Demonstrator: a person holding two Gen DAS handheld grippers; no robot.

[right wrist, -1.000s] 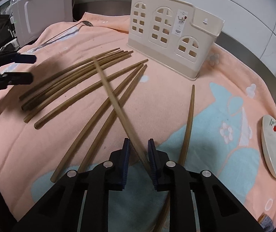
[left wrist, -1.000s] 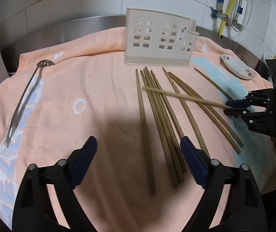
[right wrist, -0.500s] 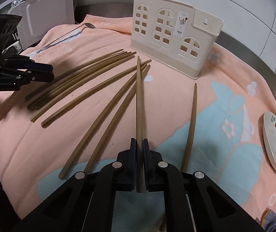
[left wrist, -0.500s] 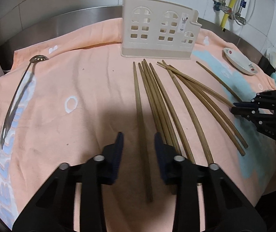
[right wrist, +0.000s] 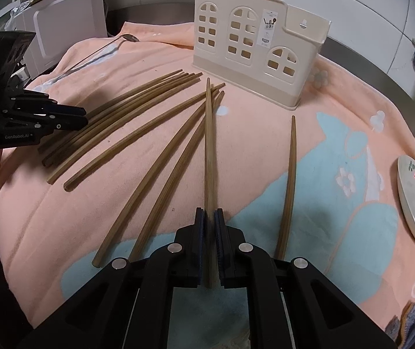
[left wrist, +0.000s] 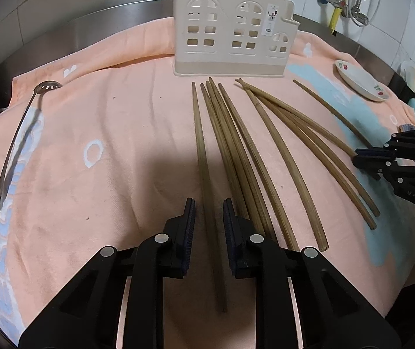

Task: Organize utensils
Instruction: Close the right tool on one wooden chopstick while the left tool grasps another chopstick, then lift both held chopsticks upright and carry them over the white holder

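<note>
While the right claw (right wrist: 209, 224) stays clamped on one chopstick (right wrist: 209, 145), raised so its tip aims toward 12 o'clock at the cream holder (right wrist: 254, 43), the left claw (left wrist: 208, 221) is closing around the leftmost chopstick (left wrist: 200, 145), its pads (left wrist: 189, 226) not yet pressing it. That stick lies on the peach towel (left wrist: 105, 122), apart from the bunch at its 3 o'clock, likely chosen because it can be pinched alone. Remaining chopsticks (right wrist: 137, 116) fan out toward 10 o'clock, unsorted.

Right gripper (right wrist: 209, 216) clamped on a chopstick (right wrist: 209, 145), pointing toward the cream holder (right wrist: 254, 43), left gripper (left wrist: 208, 209) closing around another chopstick (left wrist: 204, 157), pads not yet touching, angled downward toward the same holder
</note>
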